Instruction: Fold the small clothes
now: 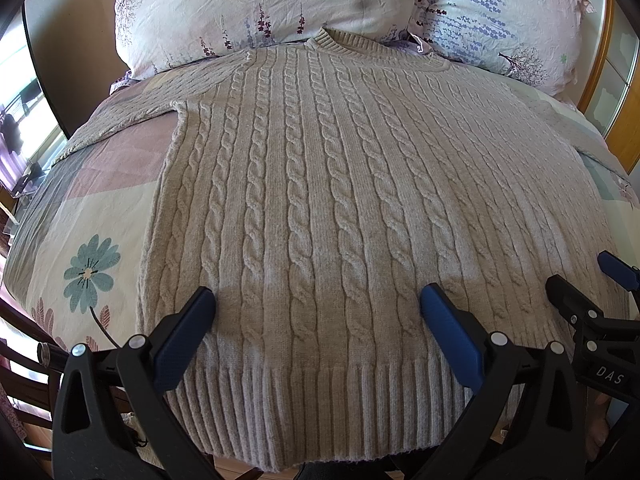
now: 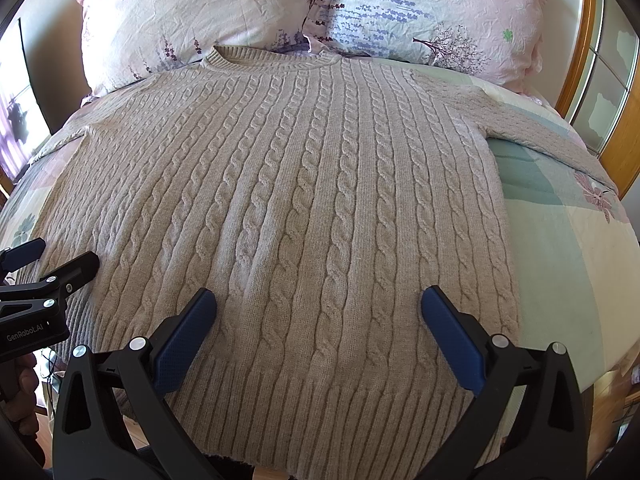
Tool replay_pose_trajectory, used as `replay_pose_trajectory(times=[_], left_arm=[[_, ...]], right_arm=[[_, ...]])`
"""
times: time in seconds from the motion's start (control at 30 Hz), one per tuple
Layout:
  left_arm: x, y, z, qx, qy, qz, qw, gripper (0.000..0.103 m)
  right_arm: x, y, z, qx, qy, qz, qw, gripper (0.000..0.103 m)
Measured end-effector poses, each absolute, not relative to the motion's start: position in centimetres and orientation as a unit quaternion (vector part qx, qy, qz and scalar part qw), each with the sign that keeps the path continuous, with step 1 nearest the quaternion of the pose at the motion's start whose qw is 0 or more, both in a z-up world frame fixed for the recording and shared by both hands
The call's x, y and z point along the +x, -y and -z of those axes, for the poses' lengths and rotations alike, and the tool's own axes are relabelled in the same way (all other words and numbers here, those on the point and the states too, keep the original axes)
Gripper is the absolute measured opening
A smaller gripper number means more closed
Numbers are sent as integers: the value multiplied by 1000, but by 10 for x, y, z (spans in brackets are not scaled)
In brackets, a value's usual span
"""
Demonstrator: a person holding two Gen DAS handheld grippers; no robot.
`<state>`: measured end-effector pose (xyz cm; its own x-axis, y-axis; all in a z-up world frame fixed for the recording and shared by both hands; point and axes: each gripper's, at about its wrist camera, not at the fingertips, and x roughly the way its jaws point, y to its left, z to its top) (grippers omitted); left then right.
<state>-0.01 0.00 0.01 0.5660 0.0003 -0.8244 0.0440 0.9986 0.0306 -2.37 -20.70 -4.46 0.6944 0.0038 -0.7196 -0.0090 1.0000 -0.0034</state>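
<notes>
A beige cable-knit sweater (image 1: 320,184) lies flat on the bed, collar toward the pillows, ribbed hem toward me; it also shows in the right wrist view (image 2: 304,184). Its sleeves spread out to the left (image 1: 120,116) and right (image 2: 532,120). My left gripper (image 1: 318,300) is open and empty, hovering above the lower left part of the sweater near the hem. My right gripper (image 2: 318,300) is open and empty above the lower right part. The right gripper shows at the left view's right edge (image 1: 592,280); the left gripper shows at the right view's left edge (image 2: 52,258).
The bed has a pastel floral sheet (image 1: 88,232). Two floral pillows (image 2: 192,12) (image 2: 432,12) lean at the head. A wooden frame (image 2: 580,40) stands at the right. The sheet also shows to the right of the sweater (image 2: 560,260).
</notes>
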Motion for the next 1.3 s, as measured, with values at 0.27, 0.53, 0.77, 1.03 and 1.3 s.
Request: replay_pose_trajectory(times=[0.27,0.53,0.77,1.03,1.3], left_arm=[[0,0,0,24,-466,12,885,101],[0,0,0,24,-466,12,885,101],[0,0,0,24,-465,13,885,101],[8,-1,-3,29,-472,26,881,101],[27,-25,-23,-68,-462,19,884,101]], right_arm=[[-24,207,45,-3,-391,-3,920,102],[-23,207,45,-4,-390,-5,921,102],[-24,207,45,-8,-383,-12,924,102],[-19,227,36,-4,-379,-62,923,102],[40,464,-42,192,-276,137,932,90]])
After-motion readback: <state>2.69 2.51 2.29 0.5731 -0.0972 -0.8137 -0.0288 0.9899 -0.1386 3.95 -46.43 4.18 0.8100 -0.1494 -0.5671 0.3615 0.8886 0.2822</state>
